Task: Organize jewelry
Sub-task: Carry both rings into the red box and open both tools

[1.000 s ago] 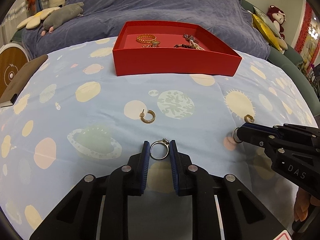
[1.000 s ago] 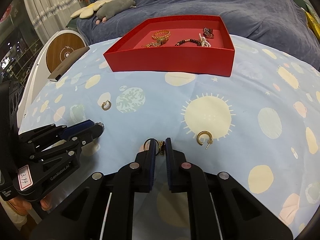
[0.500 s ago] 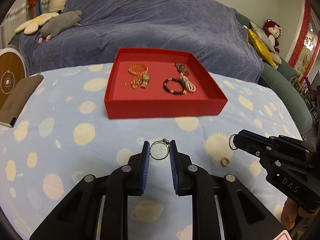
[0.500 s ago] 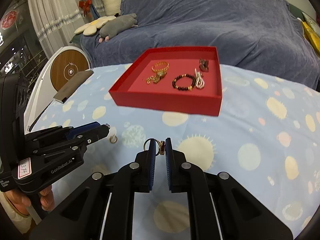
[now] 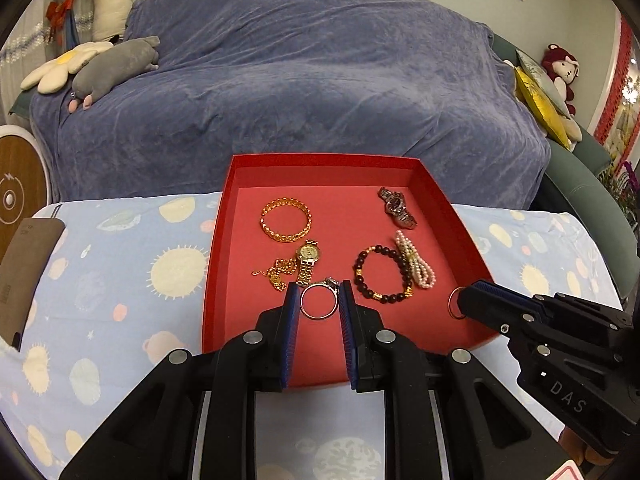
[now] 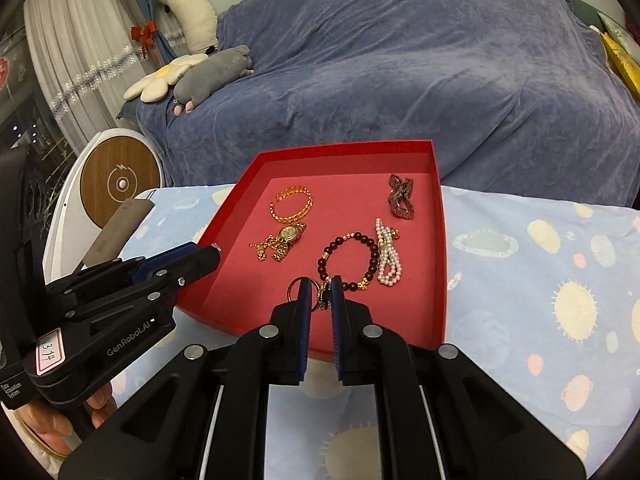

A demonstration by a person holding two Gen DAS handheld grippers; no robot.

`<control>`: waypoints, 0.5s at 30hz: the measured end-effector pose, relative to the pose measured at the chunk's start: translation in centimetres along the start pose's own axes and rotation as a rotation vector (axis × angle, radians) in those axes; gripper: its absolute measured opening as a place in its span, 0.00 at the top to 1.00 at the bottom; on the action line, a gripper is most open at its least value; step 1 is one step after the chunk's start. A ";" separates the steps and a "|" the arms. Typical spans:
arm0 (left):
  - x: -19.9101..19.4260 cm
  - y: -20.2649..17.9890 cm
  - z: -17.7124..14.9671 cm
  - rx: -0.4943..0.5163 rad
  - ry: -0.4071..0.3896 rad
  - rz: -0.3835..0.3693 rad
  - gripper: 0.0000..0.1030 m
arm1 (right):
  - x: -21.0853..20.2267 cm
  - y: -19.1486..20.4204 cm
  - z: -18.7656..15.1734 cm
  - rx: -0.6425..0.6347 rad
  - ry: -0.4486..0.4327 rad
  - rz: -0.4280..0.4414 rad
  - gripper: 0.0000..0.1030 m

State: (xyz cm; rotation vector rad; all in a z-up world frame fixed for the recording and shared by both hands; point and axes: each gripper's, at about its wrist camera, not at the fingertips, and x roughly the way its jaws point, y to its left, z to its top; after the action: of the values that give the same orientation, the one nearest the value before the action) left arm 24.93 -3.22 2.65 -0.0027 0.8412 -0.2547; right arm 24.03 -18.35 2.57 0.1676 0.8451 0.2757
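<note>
A red tray (image 5: 468, 236) (image 6: 440, 240) lies on the blue patterned cloth. In it are a gold bangle (image 5: 286, 220), a gold watch (image 5: 307, 260), a dark beaded bracelet (image 5: 380, 276), a pearl strand (image 5: 416, 260) and a dark watch (image 5: 396, 206). My left gripper (image 5: 320, 300) is shut on a silver ring (image 5: 305, 307) and holds it above the tray's near part. My right gripper (image 6: 319, 292) is shut on a dark gold ring (image 6: 322, 300), also above the tray's near part; it shows in the left wrist view (image 5: 460, 304).
A blue-covered sofa (image 5: 300, 80) with plush toys (image 5: 108, 64) stands behind the table. A brown case (image 5: 24, 272) lies at the table's left edge. A round white and wood device (image 6: 120, 184) stands at the left.
Both grippers have risen from the cloth and moved forward over the red tray, each still holding its ring. The loose earrings on the cloth have dropped out of view.
</note>
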 end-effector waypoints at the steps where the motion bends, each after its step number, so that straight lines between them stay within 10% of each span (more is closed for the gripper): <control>1: 0.7 0.2 -0.1 0.003 0.012 0.002 0.83 | 0.8 0.0 0.0 0.000 0.011 0.000 0.91; 9: 3.9 1.3 -0.7 0.001 0.065 0.022 0.83 | 4.1 0.6 -0.4 -0.026 0.054 -0.001 0.90; 15: 3.4 1.8 -0.9 -0.007 0.046 0.057 0.58 | 3.3 0.4 -0.1 -0.022 0.026 -0.007 0.89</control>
State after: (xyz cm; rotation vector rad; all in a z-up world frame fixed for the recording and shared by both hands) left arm 26.82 -2.17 -0.70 0.0208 0.8864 -0.1991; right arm 26.00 -16.99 0.21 0.1410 0.8681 0.2813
